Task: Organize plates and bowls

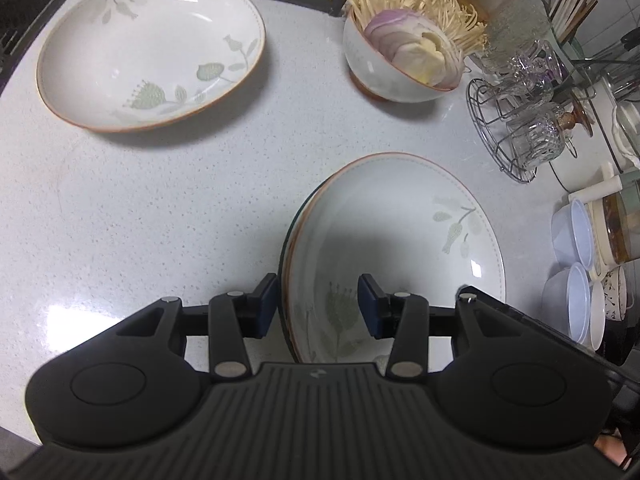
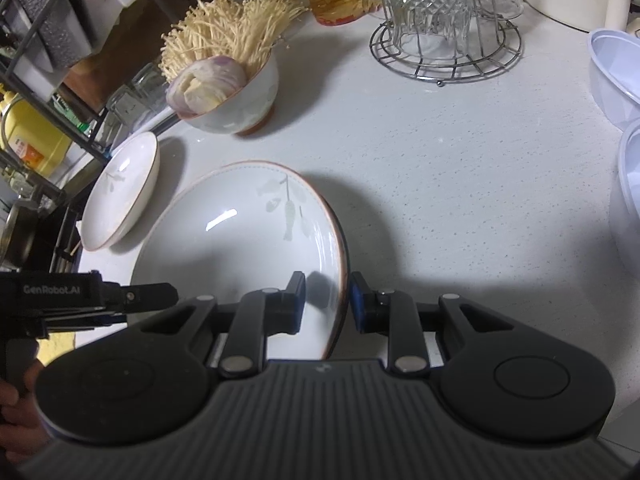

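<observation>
Both tongs straddle the rim of the same white ceramic plate with a brown edge and pale green leaf print (image 1: 400, 248), and we judge that this shared hold is what the coming move turns on. Our left tongs (image 1: 318, 306) have one pad outside the plate's left rim and one pad over its inside, with gaps showing on both sides, so they stand apart and not yet clamped. Our right tongs (image 2: 327, 302) sit astride the opposite, right rim in the same way, close to the rim but seemingly not pressing it. A darker edge shows under the plate's rim in both views, perhaps another dish beneath; we cannot tell. The plate lies directly ahead of both tongs on the white speckled desk (image 1: 120, 220), near side towards us. A second, matching leaf-print plate (image 1: 150, 50) rests well apart, ahead and to the left, nearer our left hand. A white bowl holding enoki mushrooms and onion (image 1: 396, 68) stands ahead, between the two.
</observation>
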